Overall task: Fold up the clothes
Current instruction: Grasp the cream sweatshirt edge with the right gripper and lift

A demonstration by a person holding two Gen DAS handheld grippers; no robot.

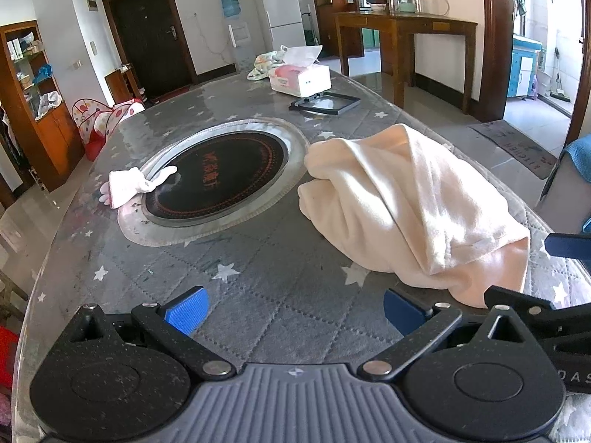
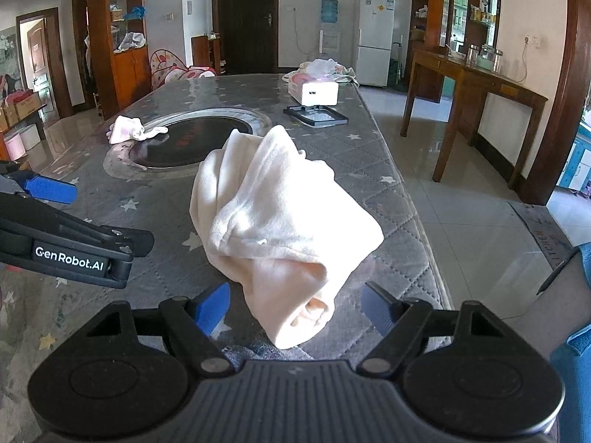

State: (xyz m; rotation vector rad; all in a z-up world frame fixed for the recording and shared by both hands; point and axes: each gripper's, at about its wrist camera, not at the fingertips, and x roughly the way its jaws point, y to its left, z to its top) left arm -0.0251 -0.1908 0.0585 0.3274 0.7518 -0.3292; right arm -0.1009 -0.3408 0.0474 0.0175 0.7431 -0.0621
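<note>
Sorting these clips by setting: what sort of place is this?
Most likely a home dining area. A fridge and a water dispenser stand by the far wall, and the long table has a built-in round hotplate and holds a tissue box.

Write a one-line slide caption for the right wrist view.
Open right gripper faces a crumpled cream garment on the star-patterned table, left gripper alongside.
</note>
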